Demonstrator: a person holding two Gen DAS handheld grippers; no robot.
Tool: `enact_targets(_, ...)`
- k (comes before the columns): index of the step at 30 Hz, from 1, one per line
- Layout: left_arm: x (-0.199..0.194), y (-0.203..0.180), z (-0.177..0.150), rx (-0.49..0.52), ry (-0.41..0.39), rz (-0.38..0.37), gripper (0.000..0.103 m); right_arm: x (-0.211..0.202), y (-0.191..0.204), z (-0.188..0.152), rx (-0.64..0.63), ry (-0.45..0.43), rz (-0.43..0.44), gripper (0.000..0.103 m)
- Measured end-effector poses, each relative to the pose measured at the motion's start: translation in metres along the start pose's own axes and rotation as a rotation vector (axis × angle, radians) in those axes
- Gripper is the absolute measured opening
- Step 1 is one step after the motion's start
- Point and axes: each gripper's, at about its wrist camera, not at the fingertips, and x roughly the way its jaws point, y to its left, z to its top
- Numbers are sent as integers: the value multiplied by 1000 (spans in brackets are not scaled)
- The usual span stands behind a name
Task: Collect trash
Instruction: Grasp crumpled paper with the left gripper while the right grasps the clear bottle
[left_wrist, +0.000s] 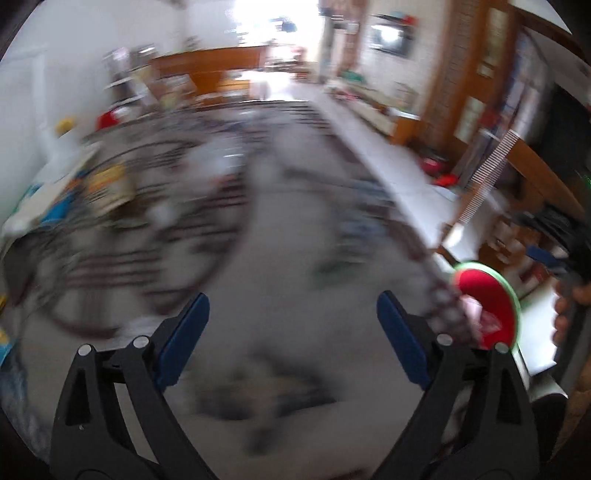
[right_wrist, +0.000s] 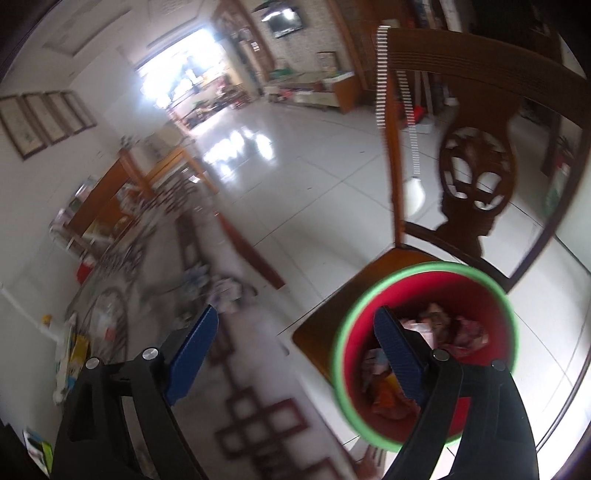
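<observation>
While both views smear with motion blur, still legible: white glossy tiled floor (right_wrist: 332, 177) spread wide ahead of the right claw, running to a bright doorway far off. Long grey table surface with dark square and ring patterning (left_wrist: 280, 229), directly under and ahead of the left claw, too blurred for detail; same surface (right_wrist: 236, 354) under the right claw's left finger. Dark carved wooden chair (right_wrist: 476, 173) up and to the right of the right claw, its seat beneath the bin. Round red trash bin with a green rim (right_wrist: 424, 354), sitting just behind and around the right claw's right finger, low and right in that view; from the left wrist view the same bin (left_wrist: 491, 302) sits just beyond the left claw's right finger, off the table edge. Inside the bin, crumpled pink, white and orange wrappers and paper (right_wrist: 458, 332), heaped loosely. Small pale crumpled scrap (right_wrist: 229, 291) on the table just ahead of the right claw's left fingertip, not touched. Left claw (left_wrist: 291, 314): blue-padded fingers spread wide apart, nothing between them. Right claw (right_wrist: 295, 325): fingers likewise spread wide, nothing pinched, right finger overlapping the bin's mouth. Clutter of boxes and bright packets further left of both claws, unreadable.
</observation>
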Motion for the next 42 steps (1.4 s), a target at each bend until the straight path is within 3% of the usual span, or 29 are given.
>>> enact_targets(2, -2, 31, -4, -26, 18, 54, 90, 5, 16, -4, -24, 22, 21, 84)
enact_targets(5, 8, 69, -17, -16, 109, 141, 90, 11, 34, -10, -49, 47, 34, 84)
enact_targets(7, 17, 77, -23, -12, 158, 143, 90, 14, 49, -14, -73, 56, 39, 84)
enact_targets(10, 31, 80, -28, -32, 210, 61, 89, 18, 73, -21, -121, 67, 39, 84)
enact_targets(12, 41, 79, -33, -5, 221, 81, 58, 23, 87, -26, -149, 80, 38, 84)
enact_targets(13, 44, 78, -34, 6, 226, 102, 50, 24, 93, -28, -162, 86, 39, 84)
enact_targets(17, 33, 94, -35, -69, 200, 17, 48, 28, 121, -40, -233, 91, 48, 84)
enact_targets(21, 23, 110, -29, -126, 156, 4, 48, 33, 147, -52, -324, 96, 66, 84)
enact_targets(25, 6, 116, -22, -161, 108, -51, 48, 38, 158, -58, -299, 111, 144, 84)
enact_targets(28, -6, 112, -19, -158, 78, -97, 49, 46, 177, -62, -326, 106, 139, 84)
enact_targets(32, -14, 119, -16, -204, 59, -172, 49, 69, 216, -75, -414, 163, 133, 84)
enact_targets(37, -22, 134, -15, -273, 39, -234, 49, 110, 279, -76, -410, 222, 149, 84)
enact_targets(42, -18, 152, -16, -342, 27, -230, 49, 148, 340, -69, -359, 251, 143, 84)
